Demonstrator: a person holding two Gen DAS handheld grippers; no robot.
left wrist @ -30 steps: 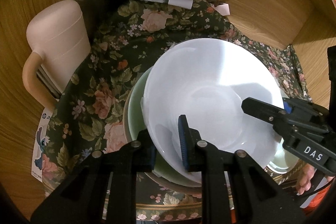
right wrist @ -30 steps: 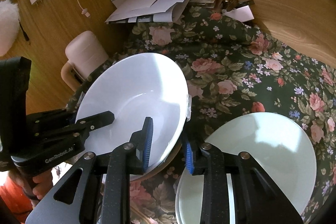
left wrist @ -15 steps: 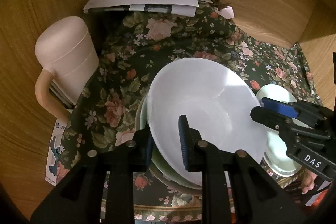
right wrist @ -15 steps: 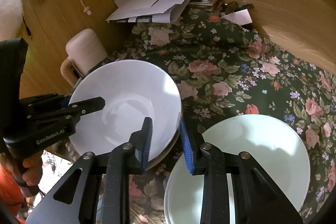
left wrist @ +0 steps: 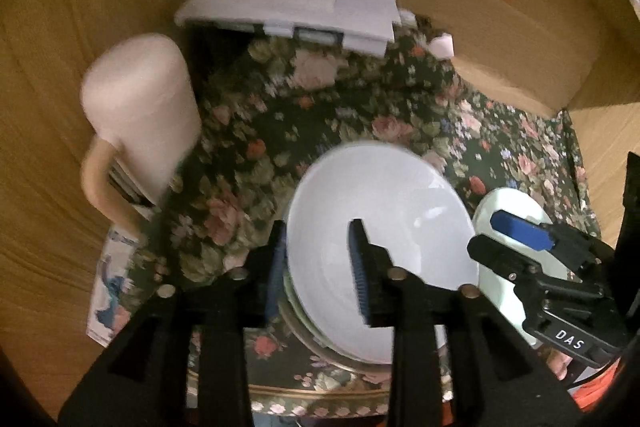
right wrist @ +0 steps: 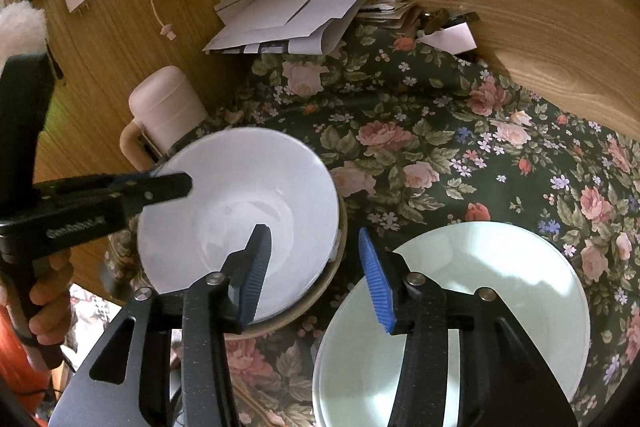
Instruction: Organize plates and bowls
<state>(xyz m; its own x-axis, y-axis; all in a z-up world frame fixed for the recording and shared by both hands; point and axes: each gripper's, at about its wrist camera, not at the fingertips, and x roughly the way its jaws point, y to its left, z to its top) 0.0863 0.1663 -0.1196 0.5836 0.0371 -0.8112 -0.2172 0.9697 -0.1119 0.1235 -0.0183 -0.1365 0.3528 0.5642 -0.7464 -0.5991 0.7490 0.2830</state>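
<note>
Both hand-held grippers' jaws newly parted

White bowl point(right wrist: 240, 211) upright atop stacked dishes, beside pale green plate point(right wrist: 480, 307).

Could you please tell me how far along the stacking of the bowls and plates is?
Done: the white bowl sits nested on the stack. In hand: both the left gripper and right gripper have just been opening their jaws, releasing its rim. Left: the pale green plates lie apart.

Left-wrist view blurred; white bowl point(left wrist: 380, 223) hides the dishes beneath.
</note>
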